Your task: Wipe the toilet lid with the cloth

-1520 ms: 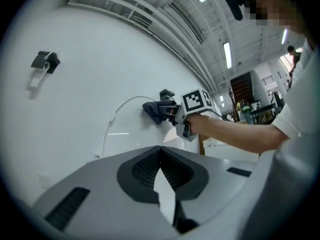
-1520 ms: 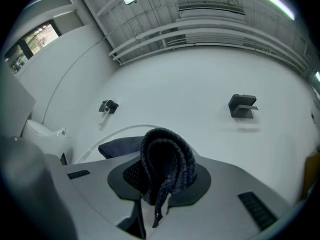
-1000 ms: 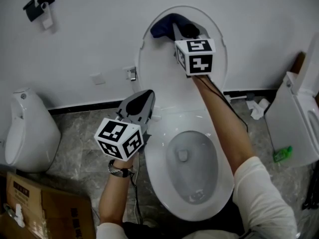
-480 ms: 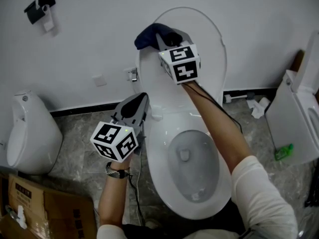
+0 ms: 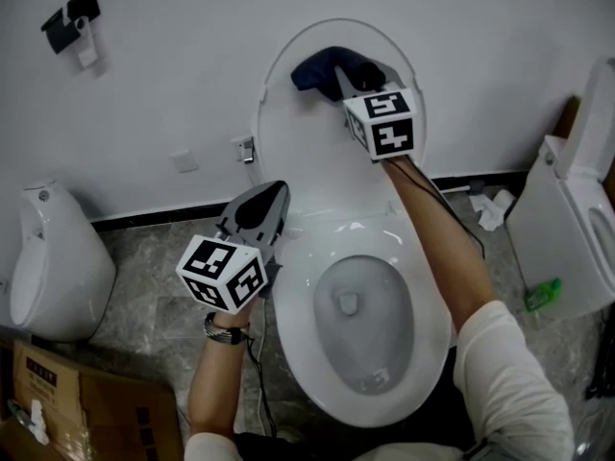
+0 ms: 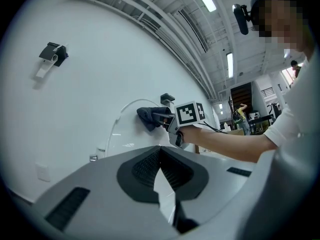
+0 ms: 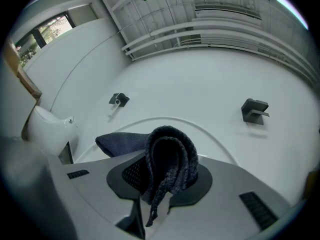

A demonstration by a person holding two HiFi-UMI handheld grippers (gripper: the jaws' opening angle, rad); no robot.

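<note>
The white toilet lid [image 5: 307, 142] stands raised against the wall. A dark blue cloth [image 5: 332, 67] is pressed on its upper part, and my right gripper [image 5: 348, 75] is shut on the cloth [image 7: 167, 166], which bunches between the jaws. The left gripper view also shows the cloth [image 6: 149, 117] on the lid [image 6: 125, 134]. My left gripper [image 5: 261, 205] is shut with nothing in it and hovers left of the bowl [image 5: 360, 329], below the lid's lower left edge.
A white urinal [image 5: 53, 262] stands at the left and a cardboard box [image 5: 77, 406] at the lower left. Another white fixture [image 5: 567, 238] is at the right with a green bottle [image 5: 543, 294] and crumpled paper [image 5: 495, 207] on the floor. Black wall brackets [image 5: 67, 15] hang upper left.
My right gripper swept the cloth left across the top of the lid, then back to the right. The left gripper stayed in place.
</note>
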